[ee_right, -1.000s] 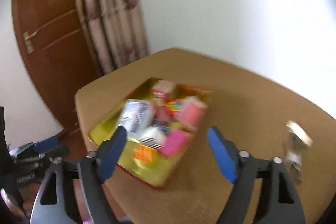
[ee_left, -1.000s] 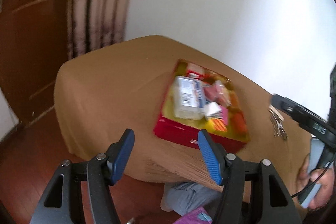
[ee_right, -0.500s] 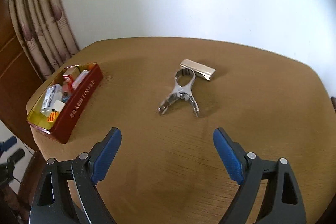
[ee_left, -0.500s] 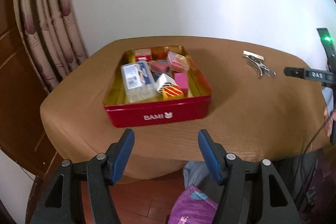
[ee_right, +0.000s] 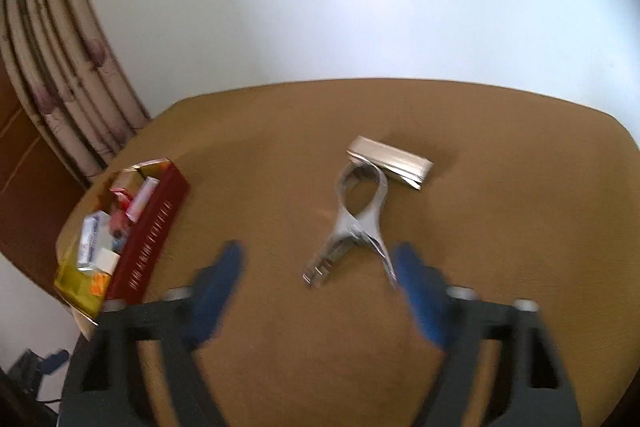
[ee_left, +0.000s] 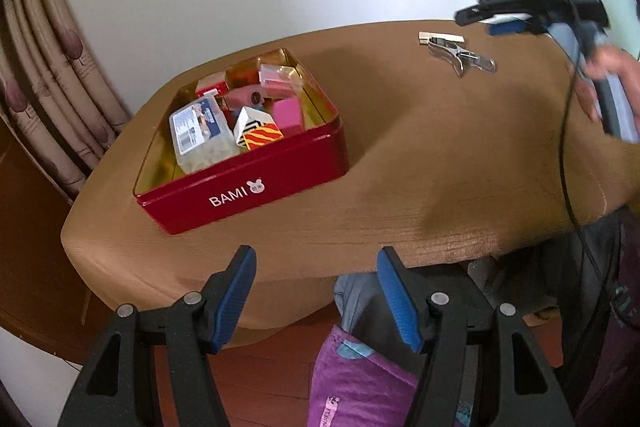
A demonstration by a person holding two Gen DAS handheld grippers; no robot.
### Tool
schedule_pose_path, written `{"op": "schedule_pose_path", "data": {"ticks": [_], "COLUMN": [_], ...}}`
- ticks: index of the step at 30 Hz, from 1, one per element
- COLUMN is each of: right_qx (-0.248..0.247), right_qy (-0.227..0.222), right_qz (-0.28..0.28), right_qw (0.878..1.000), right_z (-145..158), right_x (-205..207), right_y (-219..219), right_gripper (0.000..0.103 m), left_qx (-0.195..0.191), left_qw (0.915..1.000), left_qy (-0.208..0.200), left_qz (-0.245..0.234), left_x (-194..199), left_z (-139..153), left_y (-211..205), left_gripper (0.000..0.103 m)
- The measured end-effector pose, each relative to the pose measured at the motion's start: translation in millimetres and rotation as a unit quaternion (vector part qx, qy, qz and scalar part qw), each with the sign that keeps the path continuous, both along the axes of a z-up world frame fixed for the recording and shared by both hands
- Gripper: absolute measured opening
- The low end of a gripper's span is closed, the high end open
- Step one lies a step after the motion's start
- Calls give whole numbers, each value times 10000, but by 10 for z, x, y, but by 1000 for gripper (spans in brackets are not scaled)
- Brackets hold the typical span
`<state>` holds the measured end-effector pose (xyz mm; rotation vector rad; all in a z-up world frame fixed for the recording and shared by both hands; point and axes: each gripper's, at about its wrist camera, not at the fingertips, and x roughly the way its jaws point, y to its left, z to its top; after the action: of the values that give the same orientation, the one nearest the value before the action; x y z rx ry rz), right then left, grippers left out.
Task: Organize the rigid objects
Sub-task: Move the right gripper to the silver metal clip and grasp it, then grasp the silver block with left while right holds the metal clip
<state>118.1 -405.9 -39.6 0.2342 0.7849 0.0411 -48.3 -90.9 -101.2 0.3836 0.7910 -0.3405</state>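
A red tin (ee_left: pixel 280 167) marked BAMI sits on the brown table, filled with several small boxes and a clear plastic case (ee_left: pixel 200 135). My left gripper (ee_left: pixel 316 259) hovers open just in front of it, at the table's near edge, nothing between its fingers. A silver metal clamp (ee_right: pixel 356 223) with a flat bar head (ee_right: pixel 390 161) lies in the middle of the table. My right gripper (ee_right: pixel 318 259) hangs blurred just before the clamp's handles, its jaws closing, one handle near the right pad, no pad pressing on it. The tin (ee_right: pixel 152 235) shows at the left there.
The brown table (ee_left: pixel 440 167) stands against a white wall, a curtain (ee_left: pixel 48 75) and wooden door at the left. A person's hand (ee_left: pixel 612 67) holds the right gripper's body at the far right. Purple cloth (ee_left: pixel 360 387) and legs lie below the table edge.
Both views swung from the door side onto the table. The left gripper came in toward the tin. The right gripper moved toward the clamp and its jaws narrowed.
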Motion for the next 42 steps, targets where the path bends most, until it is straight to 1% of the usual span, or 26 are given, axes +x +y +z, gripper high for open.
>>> {"op": "schedule_pose_path", "data": {"ticks": [4, 7, 9, 11, 14, 15, 17, 18, 21, 23, 25, 28, 29, 33, 36, 37, 39, 42], "right_qx": [-368, -559, -730, -886, -812, -831, -844, -803, -899, -757, -582, -548, -469, -359, -212, -96, -16, 177], "right_qy": [238, 449, 721, 965, 1314, 1418, 1495, 1539, 1544, 1537, 1490, 1378, 1332, 1211, 1152, 1137, 1100, 1055], "right_qz": [262, 269, 276, 235, 281, 284, 288, 310, 359, 386, 357, 211, 133, -177, -461, -562, -739, -907], "right_qw": [9987, 9971, 9943, 9911, 9876, 9860, 9847, 9843, 9832, 9845, 9865, 9887, 9899, 9918, 9920, 9919, 9912, 9901], "right_z": [-74, -149, -240, -328, -467, -508, -527, -522, -524, -525, -504, -452, -428, -408, -406, -414, -407, -449], "right_x": [328, 540, 728, 855, 1019, 1054, 1069, 1050, 919, 783, 606, 351, 236, -101, -308, -381, -412, -471], "right_y": [139, 137, 127, 106, 52, 46, 40, 40, 63, 19, -65, -175, -245, -512, -746, -850, -1012, -1157], "right_gripper": [47, 45, 34, 28, 27, 21, 16, 7, 6, 6, 6, 5, 5, 5, 5, 5, 5, 5], "left_qx": [-121, -230, -216, -213, -239, -249, -217, -206, -240, -281, -240, -155, -172, -418, -436, -454, -453, -325], "left_qw": [9998, 9995, 9994, 9990, 9982, 9980, 9979, 9979, 9979, 9979, 9982, 9988, 9989, 9975, 9976, 9973, 9968, 9953], "left_qy": [133, 195, 242, 356, 536, 560, 589, 595, 589, 565, 536, 460, 438, 554, 440, 414, 310, 238], "left_qz": [52, 109, 144, 140, 139, 145, 156, 156, 151, 151, 154, 105, 58, -158, -323, -414, -583, -885], "left_x": [30, 70, 73, 91, 130, 140, 168, 167, 175, 163, 150, 115, 100, 103, 140, 164, 211, 365], "left_z": [-7, -10, -23, -55, -98, -107, -130, -135, -129, -113, -108, -90, -71, 23, 132, 189, 293, 461], "left_y": [28, 62, 64, 59, 60, 63, 63, 63, 62, 64, 54, 12, -6, -113, -267, -342, -482, -770], "left_gripper": [65, 65, 65, 65, 65, 65, 65, 65, 65, 65, 65, 65, 65, 65, 65, 65, 65, 65]}}
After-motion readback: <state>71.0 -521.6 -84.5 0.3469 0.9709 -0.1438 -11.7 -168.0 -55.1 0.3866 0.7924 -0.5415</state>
